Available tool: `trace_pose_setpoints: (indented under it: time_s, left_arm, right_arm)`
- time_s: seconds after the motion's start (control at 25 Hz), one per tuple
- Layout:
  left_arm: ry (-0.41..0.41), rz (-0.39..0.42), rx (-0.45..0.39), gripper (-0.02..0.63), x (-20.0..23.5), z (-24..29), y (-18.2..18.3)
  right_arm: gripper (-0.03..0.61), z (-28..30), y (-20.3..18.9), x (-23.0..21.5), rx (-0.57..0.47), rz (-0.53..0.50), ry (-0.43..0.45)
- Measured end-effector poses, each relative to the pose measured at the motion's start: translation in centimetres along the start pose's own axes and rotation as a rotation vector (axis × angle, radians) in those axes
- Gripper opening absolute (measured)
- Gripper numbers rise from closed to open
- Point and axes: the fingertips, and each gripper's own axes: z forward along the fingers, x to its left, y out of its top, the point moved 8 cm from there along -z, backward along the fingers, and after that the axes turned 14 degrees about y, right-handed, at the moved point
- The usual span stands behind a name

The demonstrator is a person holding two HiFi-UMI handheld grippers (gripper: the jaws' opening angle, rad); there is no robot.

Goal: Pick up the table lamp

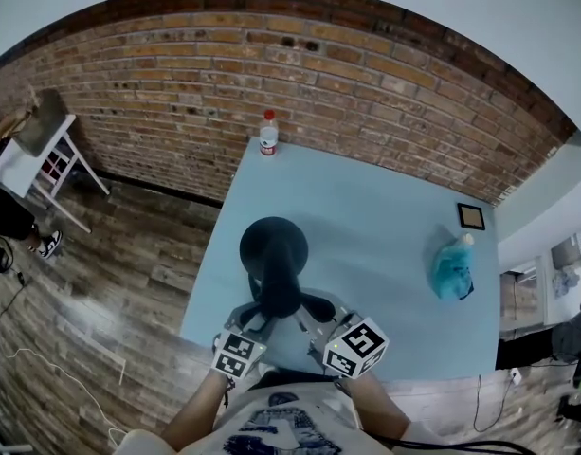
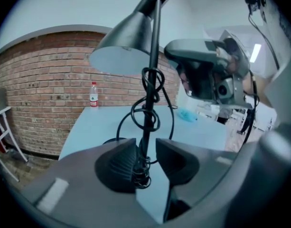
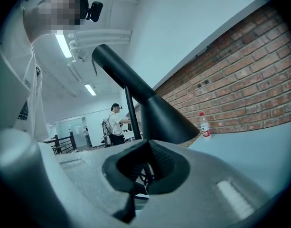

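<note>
Near edge of counter [image 1: 394, 216], toward the near-left corner: table lamp [image 1: 274, 254], dark, with cable [image 2: 136, 113] looped round its stem [image 2: 153, 56].

Step in hand: the grasp, judged as not yet a lift.
- Left gripper [image 2: 146, 152]: jaws a little apart and straddling the stem low down. The stem lies against the left jaw, and a sliver of gap shows at the other.
- Right gripper [image 3: 146, 164]: jaws drawn close, apparently pinching stem and cable from the opposite side.

Next move calls for the left jaws to close fully. Both grippers should then rise together and level. The shade [image 3: 159, 120] overhangs, so the lamp is likely top-heavy, and the loose cable may snag.

Writing:
- Bottle [image 1: 268, 134] at the far edge has a red label, too small to read.
- Marker cubes [image 1: 355, 347] carry black-and-white patterns only.
- No brand is visible on the lamp.
</note>
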Motion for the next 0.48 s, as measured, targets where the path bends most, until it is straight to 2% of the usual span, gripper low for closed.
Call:
trace_pose_setpoints:
  time_s: [0.4, 0.44, 0.48]
  left_arm:
    - [-0.010, -0.011, 0.007, 0.096, 0.2, 1.2, 0.1]
    - [-0.012, -0.015, 0.008, 0.097, 0.1, 1.3, 0.2]
    - [-0.014, -0.018, 0.009, 0.097, 0.1, 1.4, 0.2]
  right_arm:
    - [0.002, 0.7, 0.2, 0.0, 0.015, -0.015, 0.037]
    - [0.018, 0.7, 0.2, 0.0, 0.017, -0.015, 0.043]
    - [0.062, 0.8, 0.2, 0.0, 0.020, -0.015, 0.048]
